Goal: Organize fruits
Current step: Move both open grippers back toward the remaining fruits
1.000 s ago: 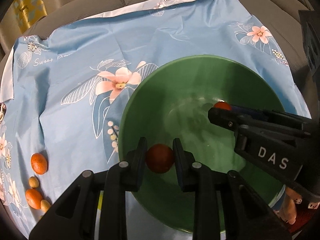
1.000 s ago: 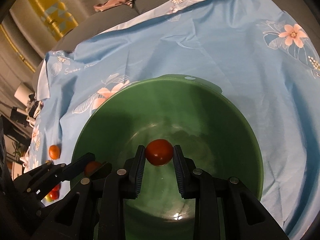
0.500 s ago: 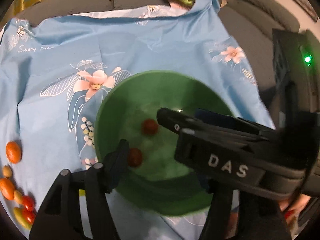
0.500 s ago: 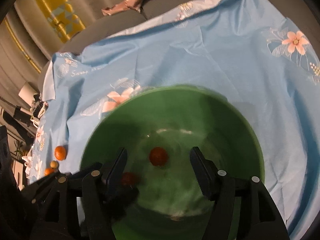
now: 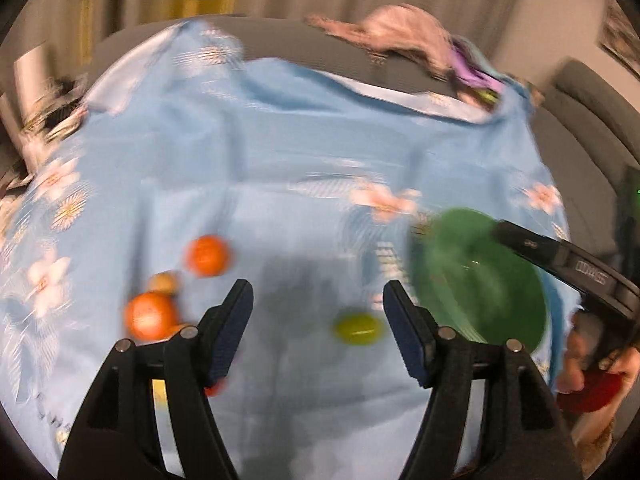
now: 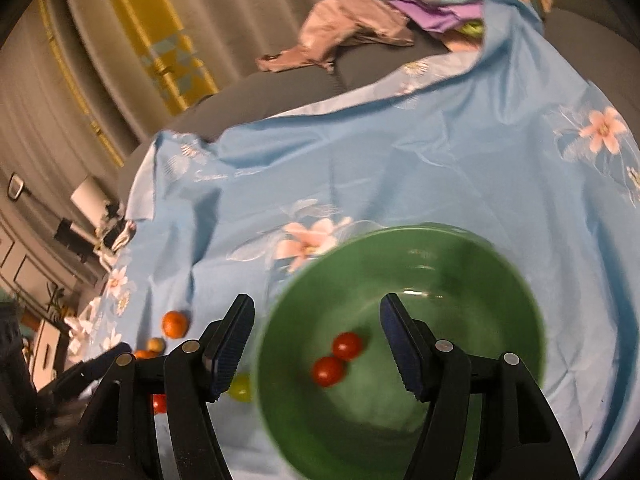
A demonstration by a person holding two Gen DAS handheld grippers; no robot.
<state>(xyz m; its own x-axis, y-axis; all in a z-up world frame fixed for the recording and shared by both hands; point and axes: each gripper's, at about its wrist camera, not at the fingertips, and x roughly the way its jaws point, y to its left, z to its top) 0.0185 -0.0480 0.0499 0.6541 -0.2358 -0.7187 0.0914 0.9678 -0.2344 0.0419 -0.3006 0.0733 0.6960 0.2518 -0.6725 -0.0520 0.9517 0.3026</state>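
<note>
A green bowl point(image 6: 500, 276) stands on the blue flowered cloth and holds two red tomatoes point(image 6: 338, 358). My right gripper point(image 6: 316, 336) is open and empty above the bowl's left side. My left gripper point(image 5: 318, 320) is open and empty over the cloth left of the bowl point(image 5: 460, 280). A green fruit point(image 5: 357, 329) lies between its fingers on the cloth. Two oranges point(image 5: 207, 255) and a small yellowish fruit point(image 5: 163, 282) lie to its left. The left wrist view is blurred.
The blue cloth point(image 6: 440, 160) covers a grey sofa. Crumpled clothes point(image 6: 344, 28) lie at the back. The right gripper's arm point(image 5: 560, 256) reaches over the bowl in the left wrist view. More fruits point(image 6: 174, 324) lie left of the bowl.
Both grippers opened and dropped their red tomatoes into the bowl. My left gripper swung left away from the bowl toward the loose fruits. My right gripper lifted back.
</note>
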